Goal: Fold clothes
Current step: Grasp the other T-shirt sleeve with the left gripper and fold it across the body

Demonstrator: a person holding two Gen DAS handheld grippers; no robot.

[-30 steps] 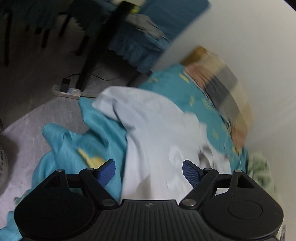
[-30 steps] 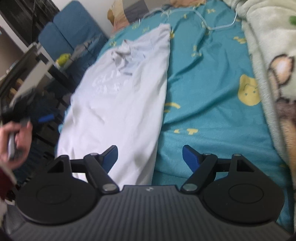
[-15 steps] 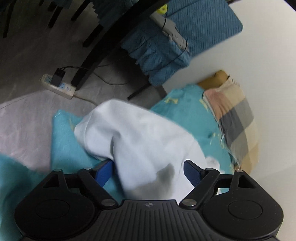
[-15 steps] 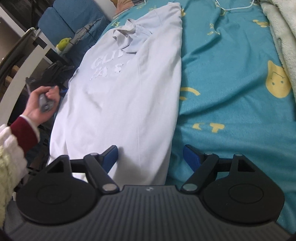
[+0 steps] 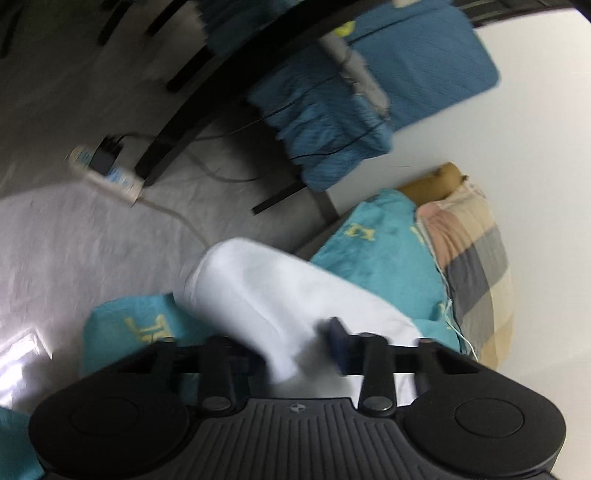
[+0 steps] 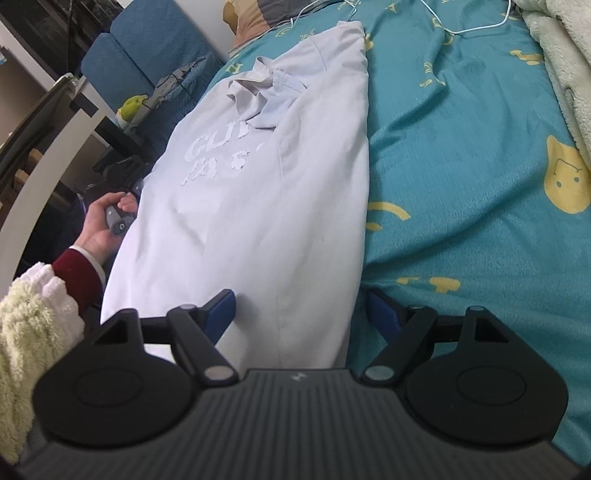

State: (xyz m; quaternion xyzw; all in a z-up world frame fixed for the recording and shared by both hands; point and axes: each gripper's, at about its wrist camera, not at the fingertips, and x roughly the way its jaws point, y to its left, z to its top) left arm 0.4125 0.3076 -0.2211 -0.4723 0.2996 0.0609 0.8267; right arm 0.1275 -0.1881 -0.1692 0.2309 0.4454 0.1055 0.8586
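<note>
A white T-shirt (image 6: 266,199) with pale chest lettering lies flat on the teal bed sheet (image 6: 461,177), collar at the far end. Its left sleeve (image 5: 258,291) hangs over the bed's left edge. My left gripper (image 5: 295,350) has closed on that sleeve fabric; the view is blurred. My right gripper (image 6: 301,310) is open, its blue fingertips (image 6: 221,306) straddling the shirt's near hem at the right corner, touching or just above it. The person's left hand (image 6: 107,221) shows beside the bed.
A checked pillow (image 5: 476,258) lies at the head of the bed. A fleece blanket (image 6: 557,55) lies along the right. A white cable (image 6: 461,26) lies on the sheet. A blue chair (image 5: 351,110), a power strip (image 5: 107,173) and a dark desk leg stand left of the bed.
My left gripper dropped to the hanging sleeve and its jaws closed on it. My right gripper moved forward and down onto the shirt's near hem, staying open.
</note>
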